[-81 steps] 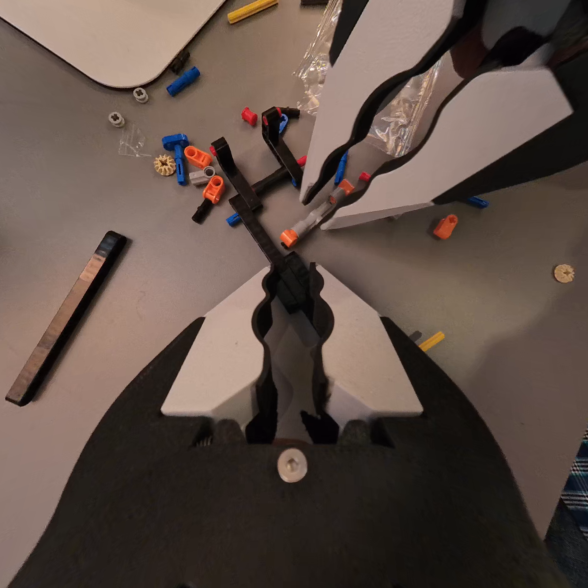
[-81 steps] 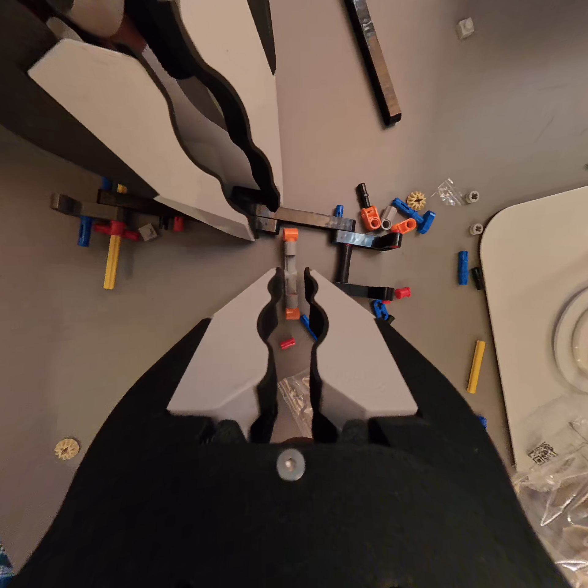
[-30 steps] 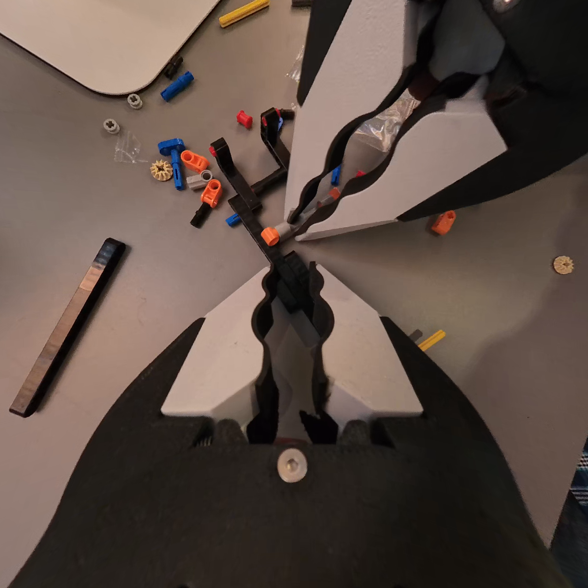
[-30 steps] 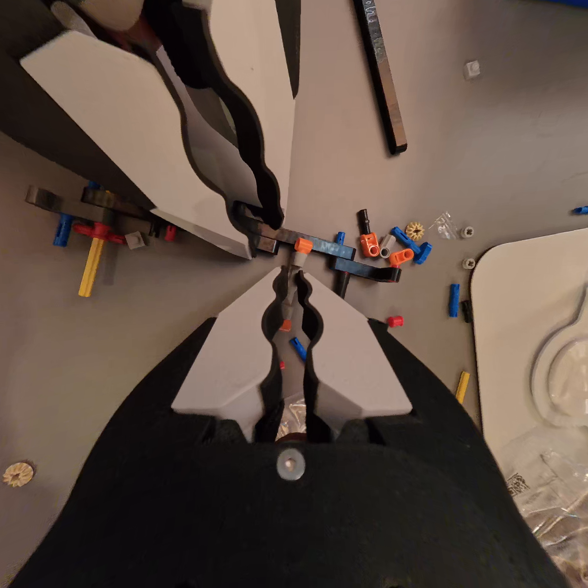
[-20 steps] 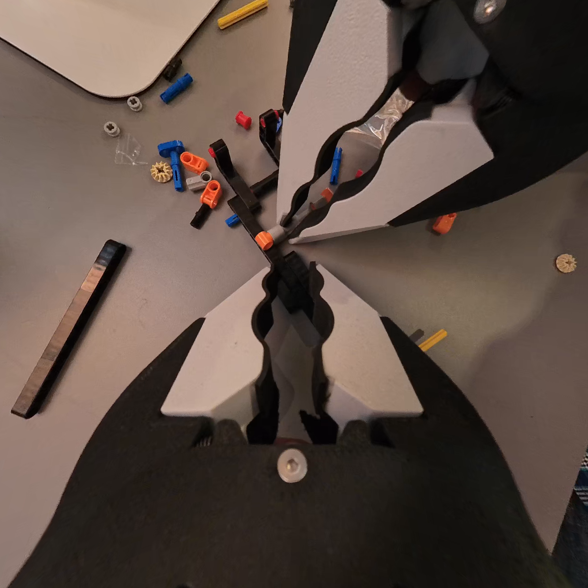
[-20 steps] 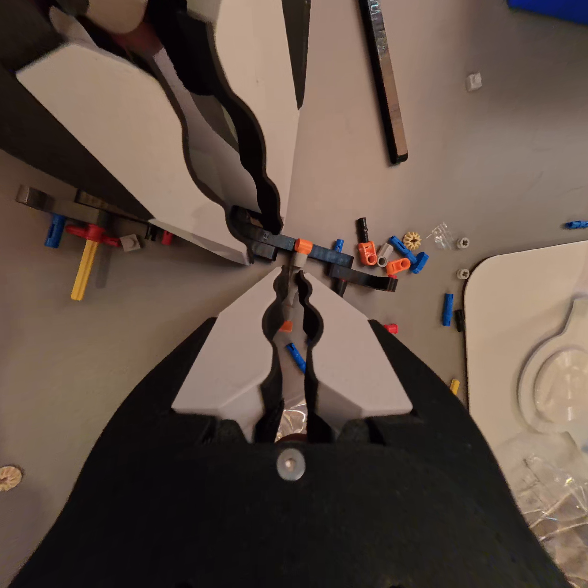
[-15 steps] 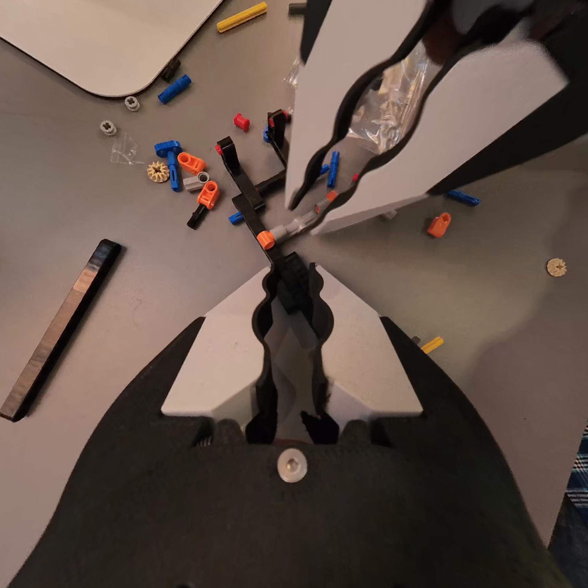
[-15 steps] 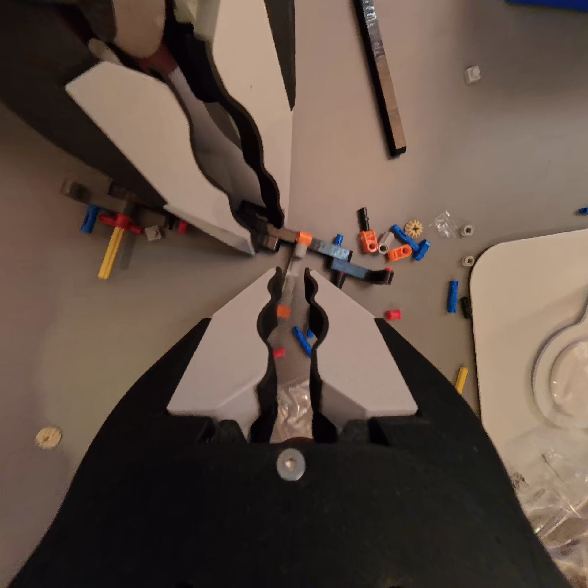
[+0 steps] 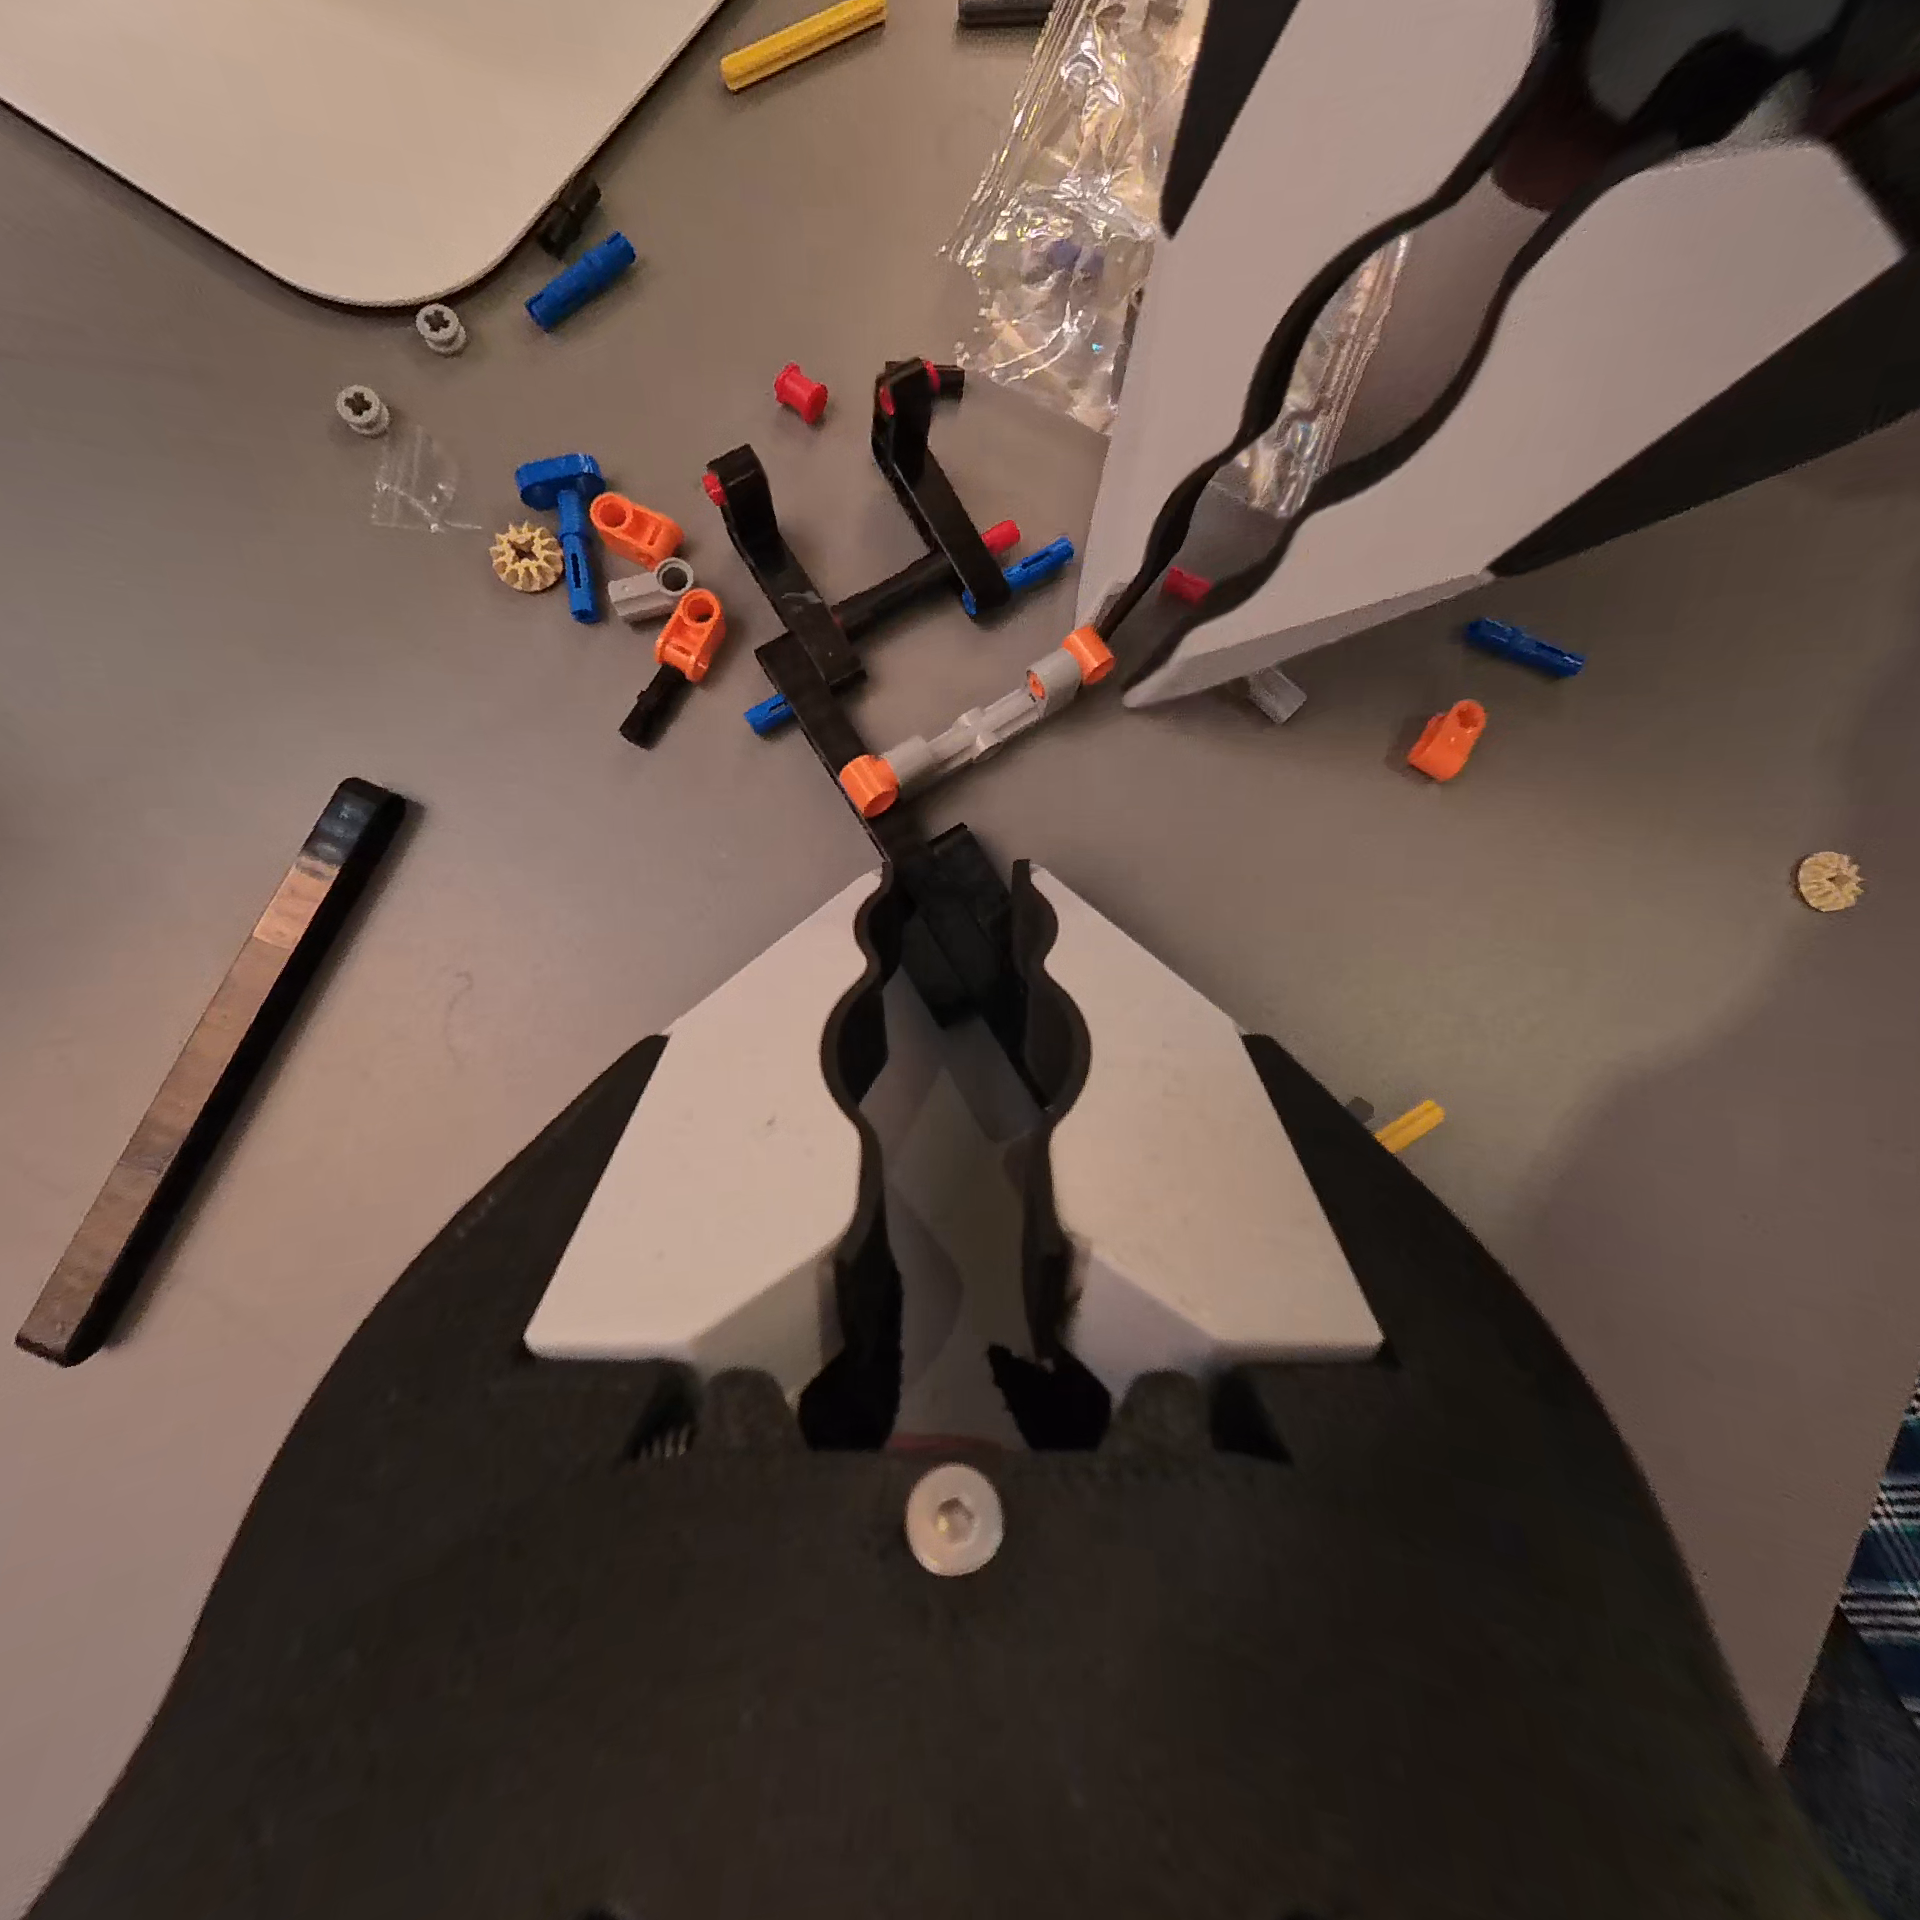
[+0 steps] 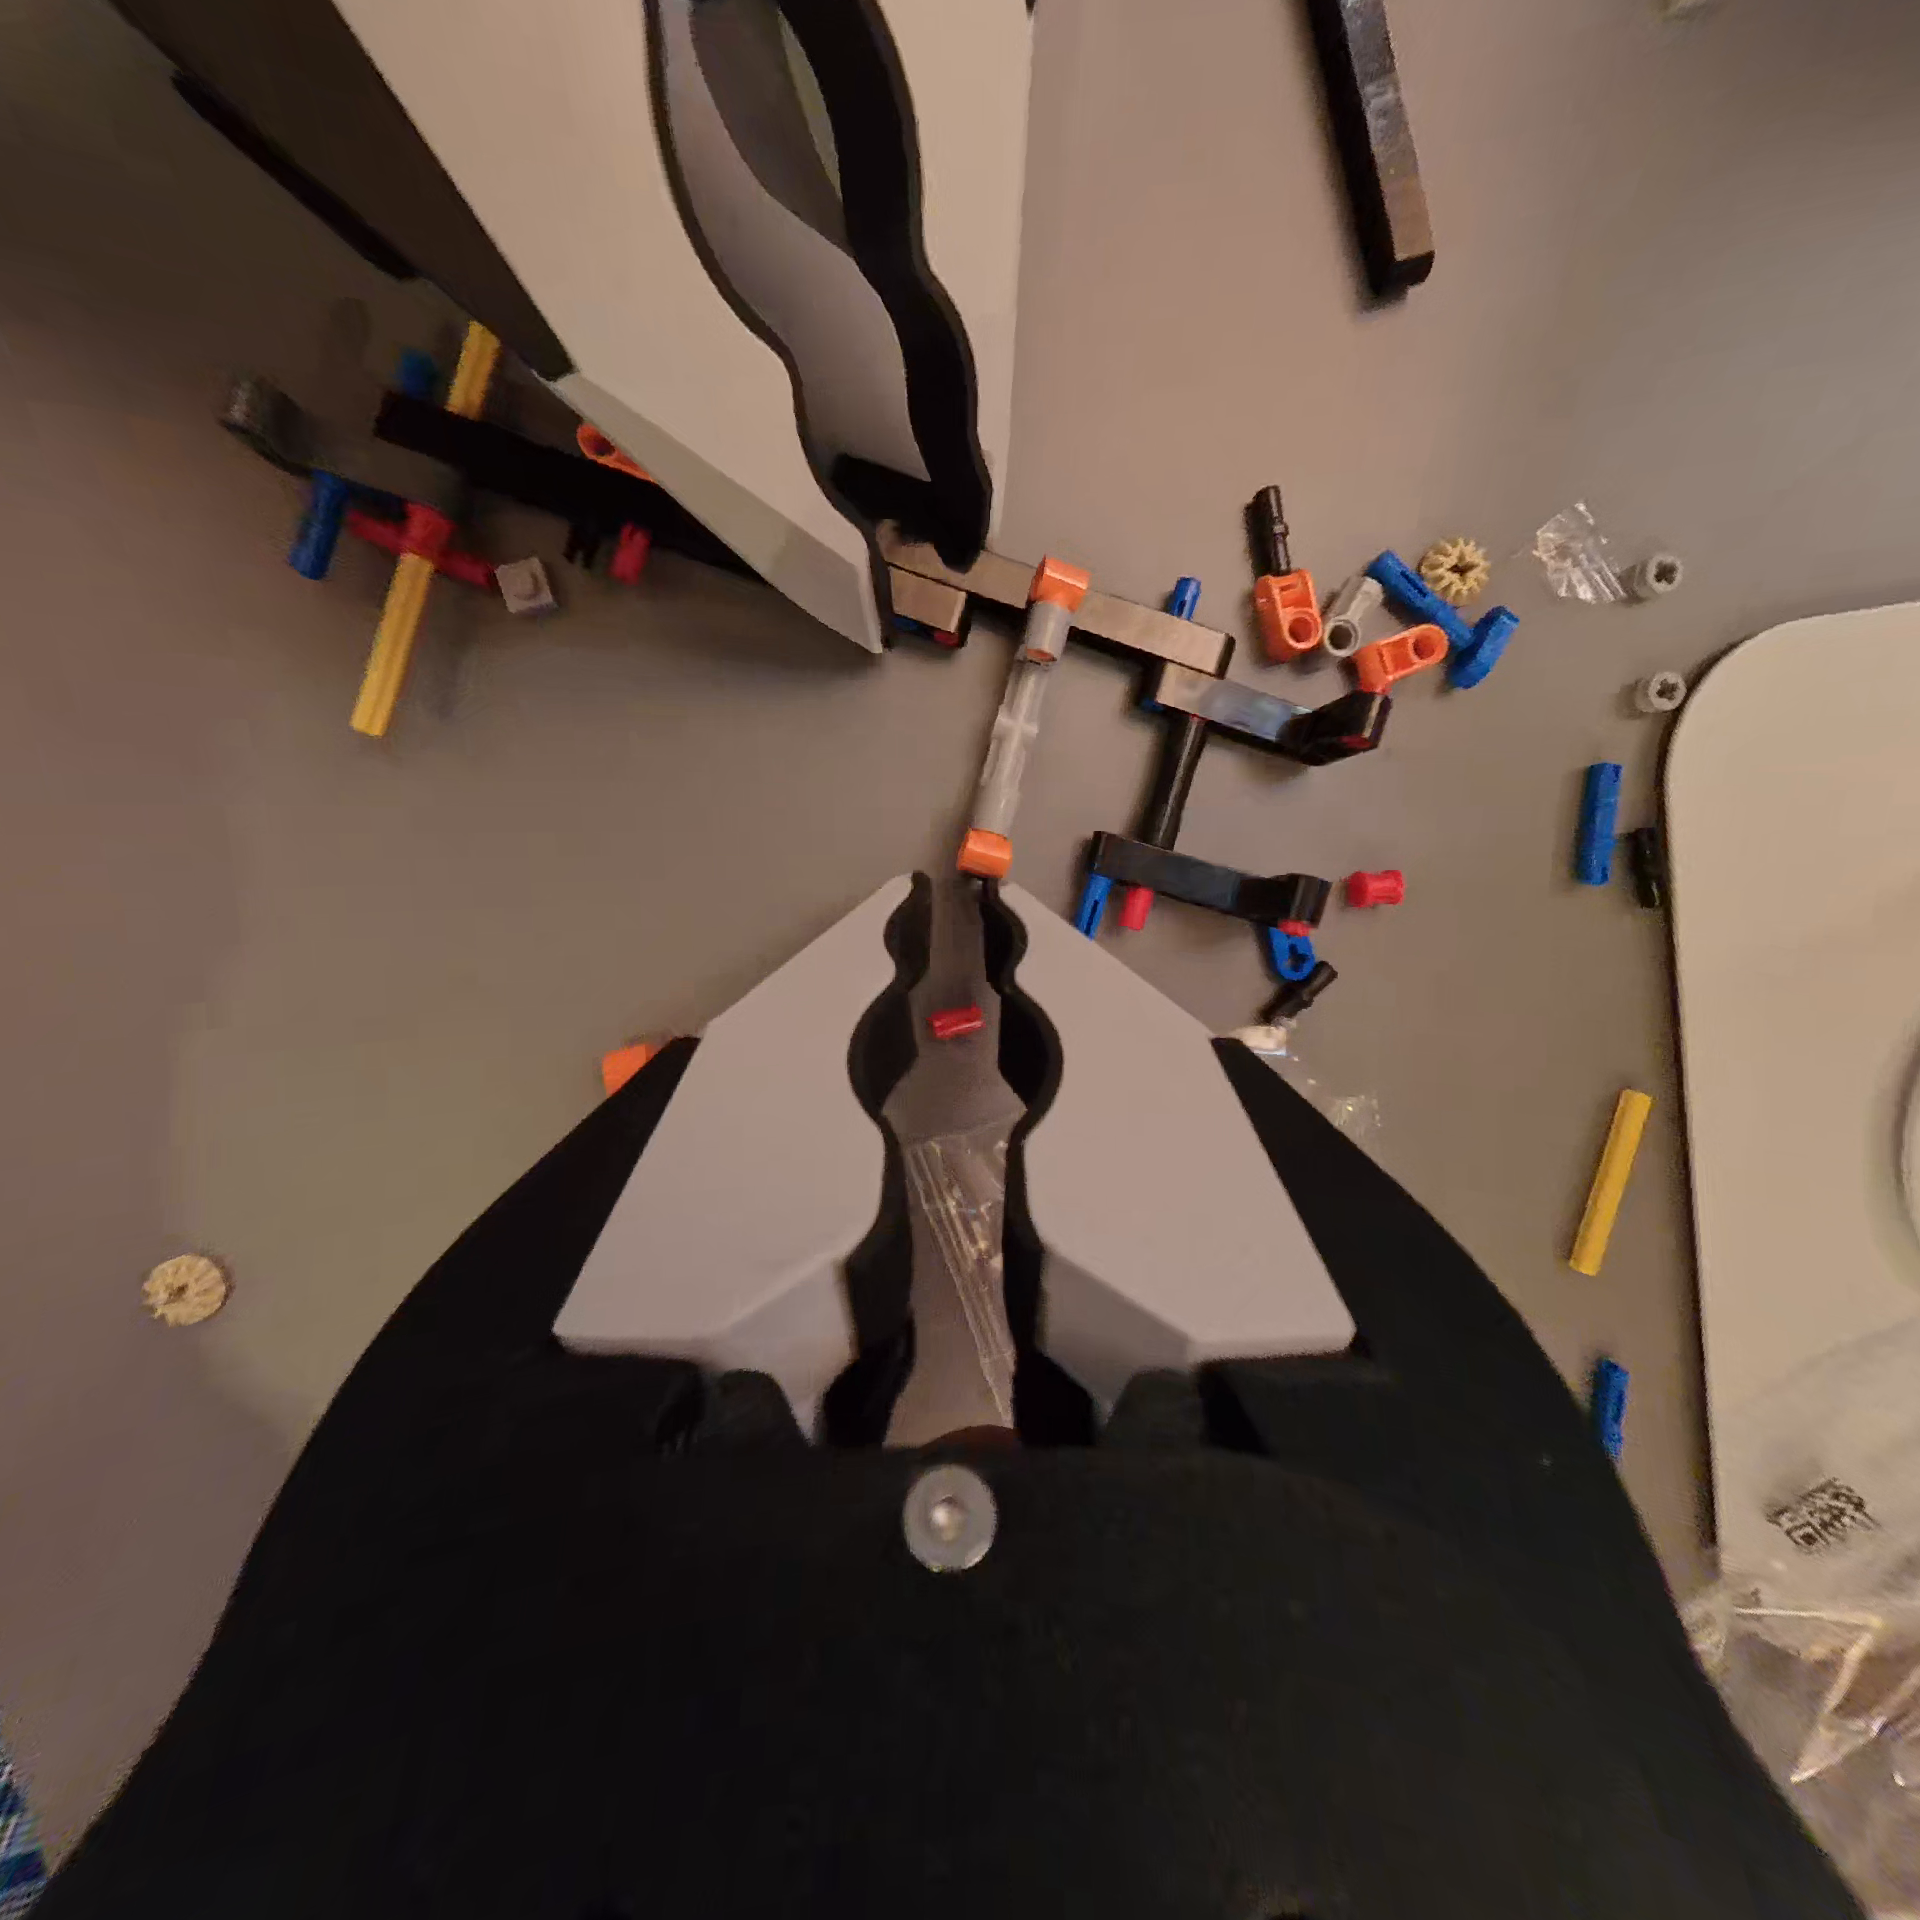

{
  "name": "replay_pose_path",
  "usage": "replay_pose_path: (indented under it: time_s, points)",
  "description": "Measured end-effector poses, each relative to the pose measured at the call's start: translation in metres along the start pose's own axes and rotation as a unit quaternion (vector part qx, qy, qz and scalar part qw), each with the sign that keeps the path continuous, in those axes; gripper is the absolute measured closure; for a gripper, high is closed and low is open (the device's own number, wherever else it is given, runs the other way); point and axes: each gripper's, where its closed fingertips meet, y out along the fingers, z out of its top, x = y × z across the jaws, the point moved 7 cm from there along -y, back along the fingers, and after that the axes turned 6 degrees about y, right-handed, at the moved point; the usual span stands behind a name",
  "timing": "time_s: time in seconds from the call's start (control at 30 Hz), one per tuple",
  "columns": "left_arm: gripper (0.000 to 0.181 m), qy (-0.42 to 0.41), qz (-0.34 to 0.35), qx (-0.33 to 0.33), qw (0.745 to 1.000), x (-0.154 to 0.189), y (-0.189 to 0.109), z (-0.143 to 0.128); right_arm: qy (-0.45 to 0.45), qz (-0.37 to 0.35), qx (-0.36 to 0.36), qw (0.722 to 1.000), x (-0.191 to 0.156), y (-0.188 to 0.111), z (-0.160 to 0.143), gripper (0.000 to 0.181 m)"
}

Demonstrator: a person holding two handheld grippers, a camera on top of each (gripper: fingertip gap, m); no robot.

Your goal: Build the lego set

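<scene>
My left gripper [image 9: 951, 883] is shut on one end of a black beam assembly [image 9: 800, 613] that lies on the grey table. A grey axle piece with orange ends [image 9: 977, 722] has one orange end on the black beam just beyond the left fingertips. My right gripper [image 10: 951, 894] is just behind the axle's free orange end [image 10: 982, 852]. Its jaws stand a narrow gap apart with nothing between them. It also shows in the left wrist view [image 9: 1122, 665]. The left gripper [image 10: 925, 561] and the assembly [image 10: 1143, 623] show in the right wrist view.
Loose orange, blue, grey and red pieces [image 9: 644, 582] lie beside the assembly. A second black sub-assembly with a yellow axle [image 10: 400, 613] lies partly under the left gripper. There is also a black flat bar [image 9: 208, 1070], a white board [image 9: 312, 104] and a clear plastic bag [image 9: 1049, 208]. Spacing between my two grippers at the tips: around 5 centimetres.
The right gripper took the grey axle, pushed its orange end onto the black beam, let go and drew back. The left gripper kept its hold on the beam.
</scene>
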Motion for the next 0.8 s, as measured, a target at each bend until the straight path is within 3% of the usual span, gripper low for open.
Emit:
replay_pose_path:
  time_s: [0.4,0.53,0.6,0.8]
  points:
    - [0.163,0.000,0.001,0.003,1.000,0.000,0.000,0.000,-0.012,-0.055,-0.001,0.998,0.000,0.002,0.001,0.181]
    - [0.163,-0.003,-0.003,0.005,1.000,0.000,0.000,0.000,-0.005,-0.042,0.000,0.999,-0.001,0.000,0.000,0.181]
    - [0.163,-0.006,-0.002,0.011,1.000,0.001,0.000,0.000,0.007,-0.037,0.005,0.999,0.000,-0.007,-0.002,0.170]
    - [0.139,-0.012,-0.001,0.027,1.000,-0.004,-0.006,0.000,0.032,-0.043,0.064,0.997,0.000,-0.058,-0.007,0.169]
